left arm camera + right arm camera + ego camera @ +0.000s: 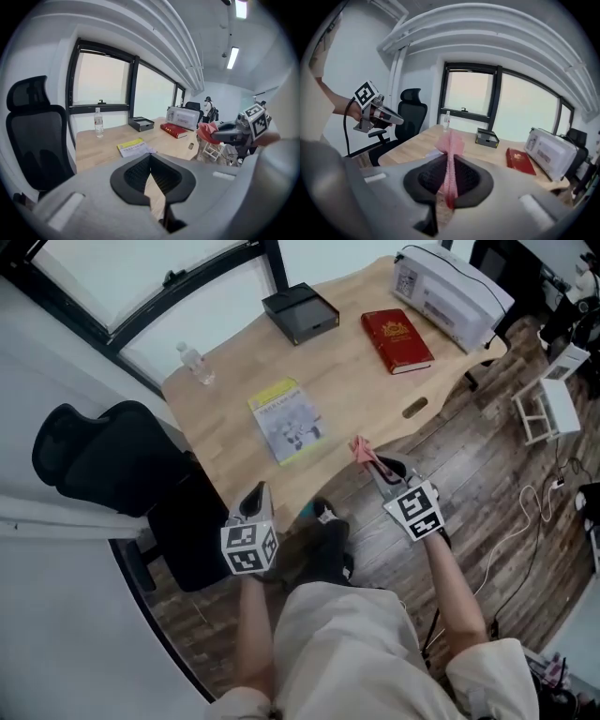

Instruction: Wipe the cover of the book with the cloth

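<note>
Office room with big windows (101,77) and a wood plank floor (487,474). A light wooden table (356,381) stands by the windows. A black office chair (103,456) stands at its left end. A white printer (450,292) sits on the far right corner. The red book (397,340) lies flat just beside the printer. The yellow book (286,420) lies flat near the front edge, well apart from the red one. A black tray (300,313) is at the back and a water bottle (195,364) stands upright at the left corner. Both tongs are held off the table, in front of it. The right gripper (375,465) has its jaws closed on a pink cloth (451,143), which sticks up past the tips. The left gripper (150,157) has its jaws together at the tips, with nothing between them.
</note>
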Action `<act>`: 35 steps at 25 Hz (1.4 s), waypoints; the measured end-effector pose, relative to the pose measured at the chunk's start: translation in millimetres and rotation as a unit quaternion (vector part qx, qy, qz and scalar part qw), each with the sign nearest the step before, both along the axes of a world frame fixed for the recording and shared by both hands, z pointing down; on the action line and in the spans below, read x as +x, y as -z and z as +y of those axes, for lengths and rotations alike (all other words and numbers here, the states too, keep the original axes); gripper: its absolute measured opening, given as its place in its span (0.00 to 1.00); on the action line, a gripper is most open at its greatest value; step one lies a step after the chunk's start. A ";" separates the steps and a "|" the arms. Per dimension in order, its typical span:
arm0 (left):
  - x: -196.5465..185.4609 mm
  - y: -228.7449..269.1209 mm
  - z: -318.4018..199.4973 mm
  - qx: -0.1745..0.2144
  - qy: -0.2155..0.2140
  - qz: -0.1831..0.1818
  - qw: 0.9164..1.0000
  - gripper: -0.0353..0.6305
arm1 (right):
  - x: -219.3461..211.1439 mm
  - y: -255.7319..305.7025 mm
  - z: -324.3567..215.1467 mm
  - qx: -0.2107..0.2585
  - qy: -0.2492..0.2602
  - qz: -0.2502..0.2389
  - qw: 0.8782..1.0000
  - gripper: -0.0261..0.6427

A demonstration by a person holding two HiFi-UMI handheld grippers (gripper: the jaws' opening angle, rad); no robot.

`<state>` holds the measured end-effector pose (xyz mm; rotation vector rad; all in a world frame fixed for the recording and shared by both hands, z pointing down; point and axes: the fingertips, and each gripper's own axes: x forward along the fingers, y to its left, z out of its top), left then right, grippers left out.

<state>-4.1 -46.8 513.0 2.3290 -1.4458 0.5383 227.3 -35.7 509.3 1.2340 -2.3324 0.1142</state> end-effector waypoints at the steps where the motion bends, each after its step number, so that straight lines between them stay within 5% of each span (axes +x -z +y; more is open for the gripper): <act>1: -0.2 -3.2 -9.8 0.001 -0.002 0.000 1.000 0.06 | -0.6 -0.8 -15.2 0.001 0.013 0.009 1.000 0.08; 15: 6.6 -71.1 -151.1 -0.058 -0.013 0.047 0.997 0.06 | -64.4 -61.2 -181.9 -0.099 0.141 0.057 0.983 0.08; 22: 0.6 -130.1 -186.5 -0.131 -0.003 0.089 0.987 0.06 | -98.0 -124.4 -199.2 -0.172 0.205 0.105 0.958 0.08; 30: 12.5 -170.8 -209.0 -0.170 0.013 0.077 0.982 0.06 | -117.7 -168.5 -220.9 -0.165 0.244 0.180 0.938 0.08; 35: 33.3 -194.7 -205.3 -0.195 0.004 0.049 0.979 0.06 | -131.2 -178.1 -232.2 -0.136 0.311 0.215 0.916 0.08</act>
